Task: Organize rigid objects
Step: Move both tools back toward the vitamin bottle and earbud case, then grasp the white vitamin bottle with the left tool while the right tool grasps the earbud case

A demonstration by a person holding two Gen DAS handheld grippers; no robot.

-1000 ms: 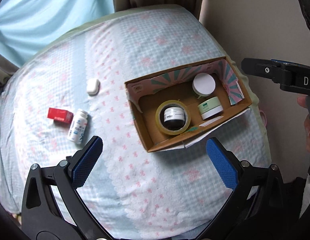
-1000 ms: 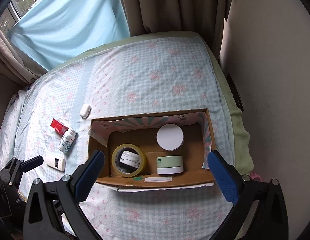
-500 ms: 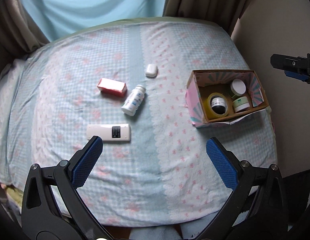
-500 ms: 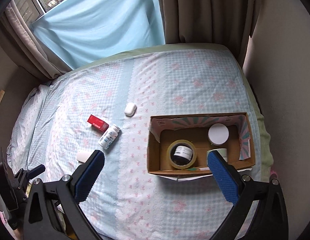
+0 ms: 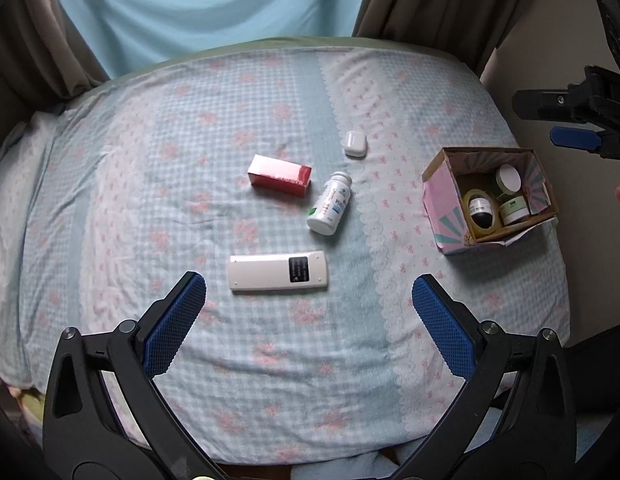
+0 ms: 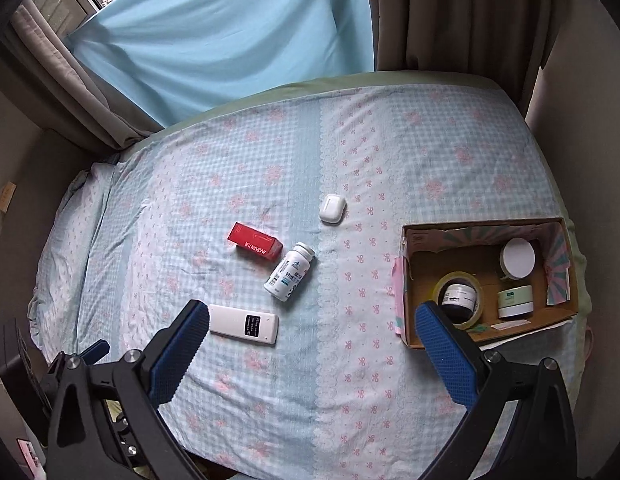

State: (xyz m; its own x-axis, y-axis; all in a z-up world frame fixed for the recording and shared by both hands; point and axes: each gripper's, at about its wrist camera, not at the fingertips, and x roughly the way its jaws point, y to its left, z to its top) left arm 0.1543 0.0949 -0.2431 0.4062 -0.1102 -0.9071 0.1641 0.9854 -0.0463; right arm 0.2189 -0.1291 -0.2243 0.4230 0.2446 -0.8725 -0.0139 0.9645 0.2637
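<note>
Tools, left tool point(image 5: 308, 300) and right tool point(image 6: 311, 334), both wide and empty, have pulled back from the brown cardboard box point(image 5: 441, 222); flat white remote control point(image 5: 278, 271) now lies just ahead of the left tool, likely next.

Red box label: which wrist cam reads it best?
Right wrist. There the red box shows its long side with white lettering facing the camera, sharp enough to see as print. The left wrist view shows the same box from the other side, glossy and with no readable text.

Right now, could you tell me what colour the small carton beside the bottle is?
Red carton, clearest in the right wrist view.
</note>
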